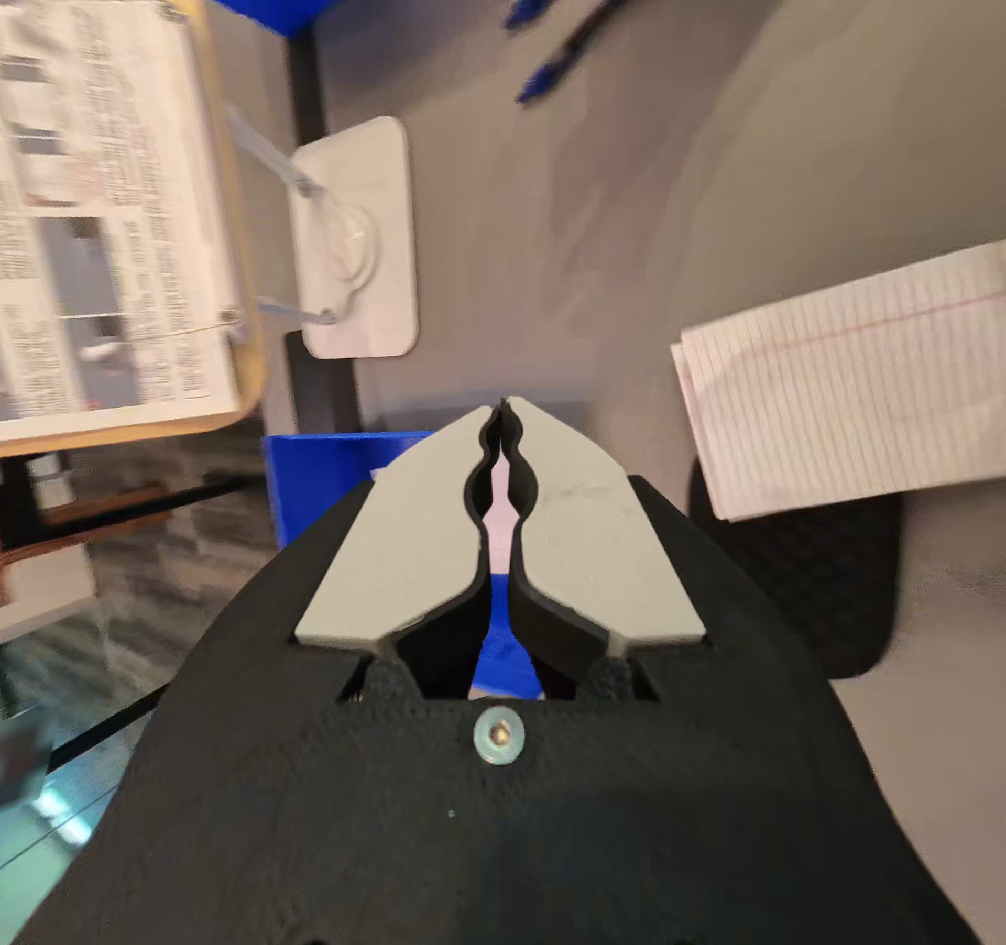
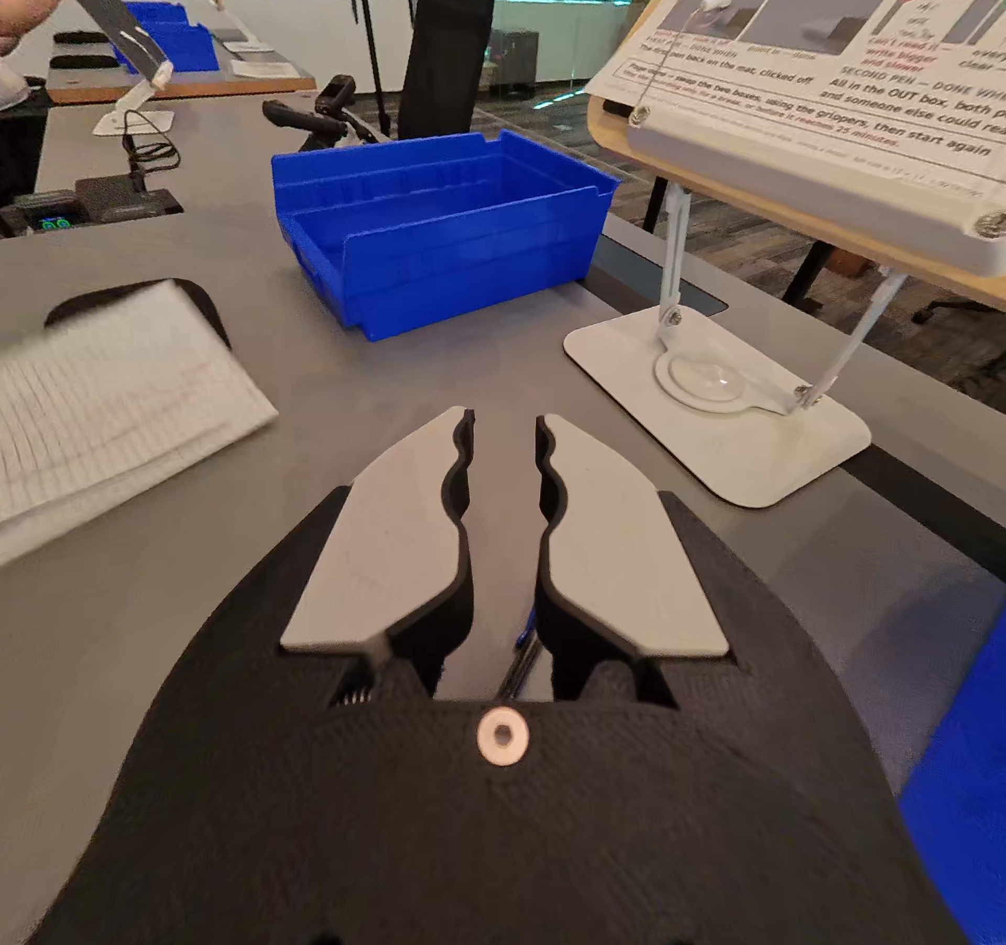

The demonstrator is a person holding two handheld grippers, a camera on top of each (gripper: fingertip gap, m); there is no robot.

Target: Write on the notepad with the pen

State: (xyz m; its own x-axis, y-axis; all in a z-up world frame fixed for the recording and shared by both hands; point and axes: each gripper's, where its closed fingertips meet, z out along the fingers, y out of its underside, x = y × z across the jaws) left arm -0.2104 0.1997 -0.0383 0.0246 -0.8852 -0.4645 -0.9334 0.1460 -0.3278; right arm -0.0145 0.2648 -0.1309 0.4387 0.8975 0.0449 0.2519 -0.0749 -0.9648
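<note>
In the left wrist view my left gripper [image 1: 502,408] is shut with its tips touching and nothing between them. It hangs over the grey table [image 1: 571,244], left of the white lined notepad [image 1: 849,391], which lies on a black mat [image 1: 816,581]. Two blue pens [image 1: 593,37] lie blurred on the table at the far end. In the right wrist view my right gripper [image 2: 504,423] is open and empty above the table. The notepad [image 2: 109,413] lies to its left. A thin pen [image 2: 521,657] with a blue end shows below, between the finger bases.
An empty blue bin [image 2: 446,233] stands ahead of the right gripper, and another blue bin edge [image 2: 958,755] is at the lower right. A white stand base [image 2: 724,429] holds a tilted instruction board [image 2: 816,102] on the right. A blue bin [image 1: 321,478] lies under the left gripper. Tip to tip, the grippers are about 25 centimeters apart.
</note>
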